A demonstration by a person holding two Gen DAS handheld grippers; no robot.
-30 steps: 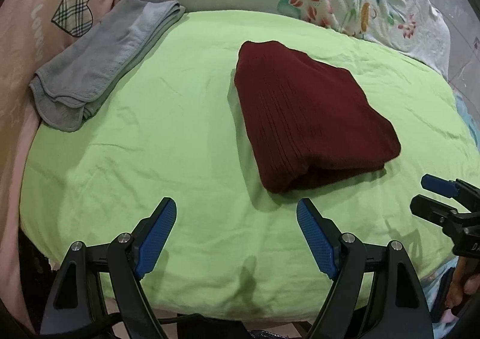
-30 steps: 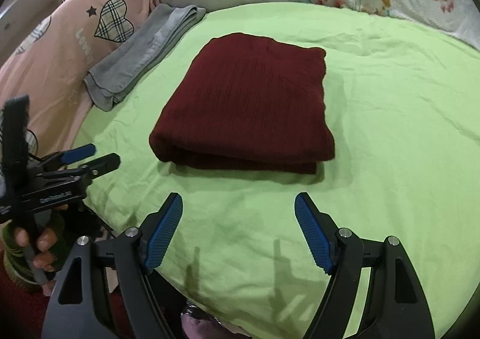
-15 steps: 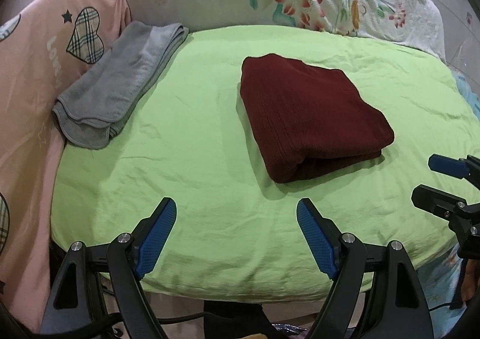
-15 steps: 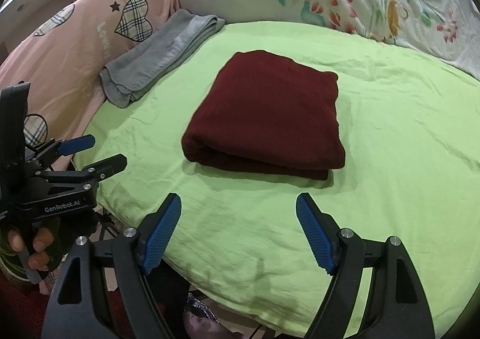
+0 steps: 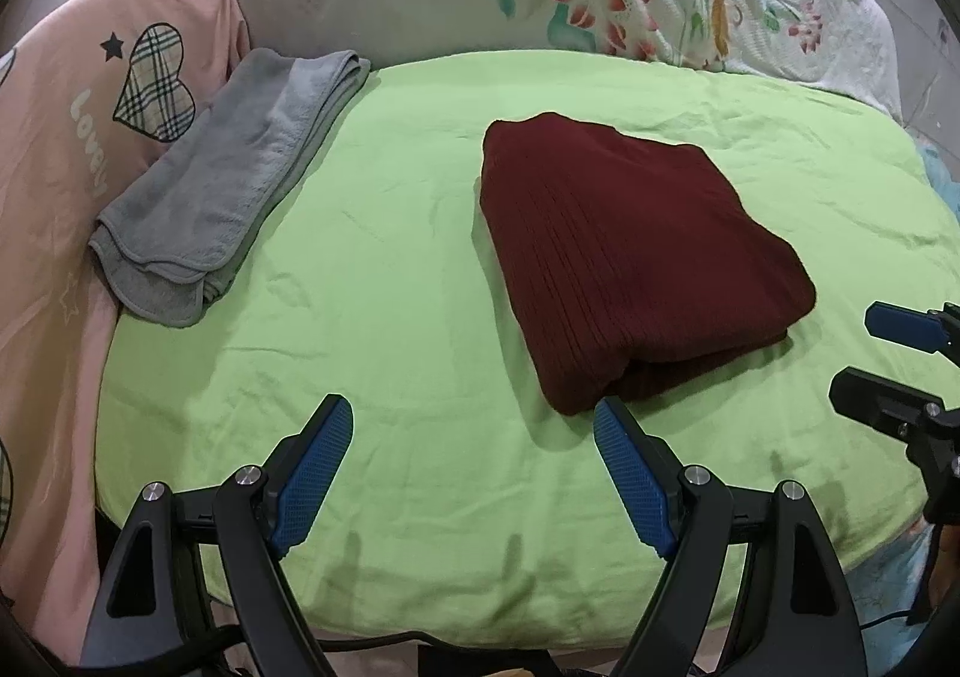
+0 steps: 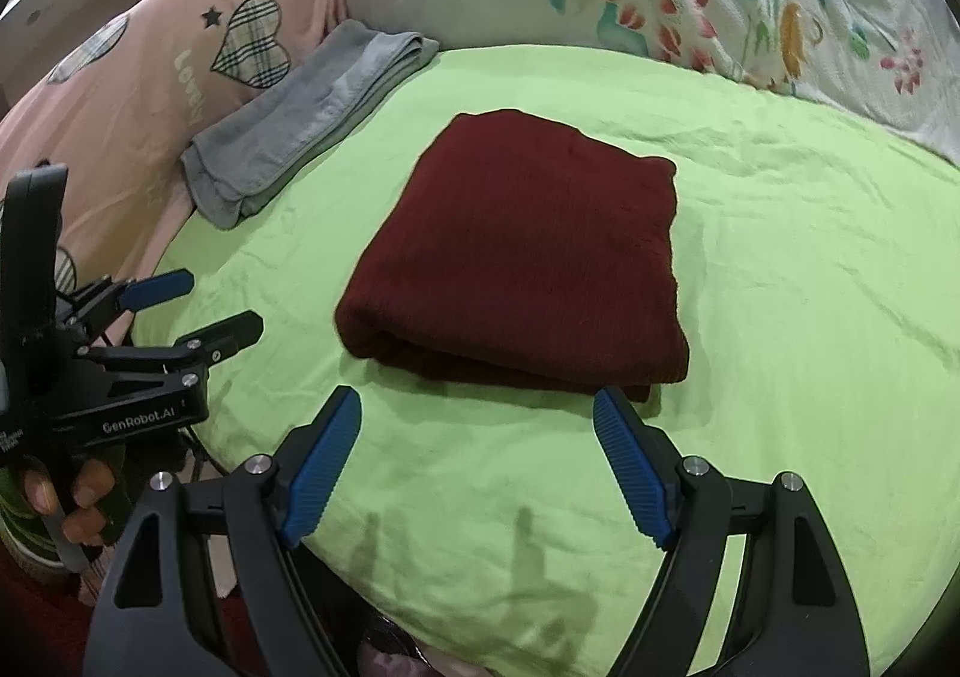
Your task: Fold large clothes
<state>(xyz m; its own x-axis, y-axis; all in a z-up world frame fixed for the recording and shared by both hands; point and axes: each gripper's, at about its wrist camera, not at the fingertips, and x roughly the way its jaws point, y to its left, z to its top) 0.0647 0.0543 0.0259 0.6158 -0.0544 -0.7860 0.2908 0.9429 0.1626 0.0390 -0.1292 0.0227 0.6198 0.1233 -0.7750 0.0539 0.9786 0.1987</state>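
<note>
Folding looks finished: maroon garment [image 5: 636, 257] lies as a compact stack on the green sheet [image 5: 372, 317], just ahead of the left gripper [image 5: 474, 437] and a little toward its right finger. From the right wrist view, same garment [image 6: 522, 257] sits straight ahead of the right gripper [image 6: 477, 437], folded edge nearest the fingertips, not touching them.

Left gripper wide, nothing between the blue pads [image 5: 312, 461]. Right gripper wide too, empty, pads [image 6: 630, 467] clear of the cloth. Both hang above the bed's near edge, pointing down at a slant.

Step in hand, by judgement: release done, hands clear of the stack. Next move probably either setting the stack aside, beside the grey cloth [image 5: 228, 185] far ahead to the left, or fetching another piece. Moving the stack would call for both grippers sliding under the near fold from either side and lifting together, or the layers may slip apart.

Hard to make out: number of layers in the stack, only the near fold shows two or three. Sleeves and collar hidden inside. Far edge of the garment foreshortened by the lens. Hand [image 6: 66, 503] on the left gripper's handle partly cut off at the frame edge; the hand bearing the right gripper barely visible. No further unfolded clothes in view.
</note>
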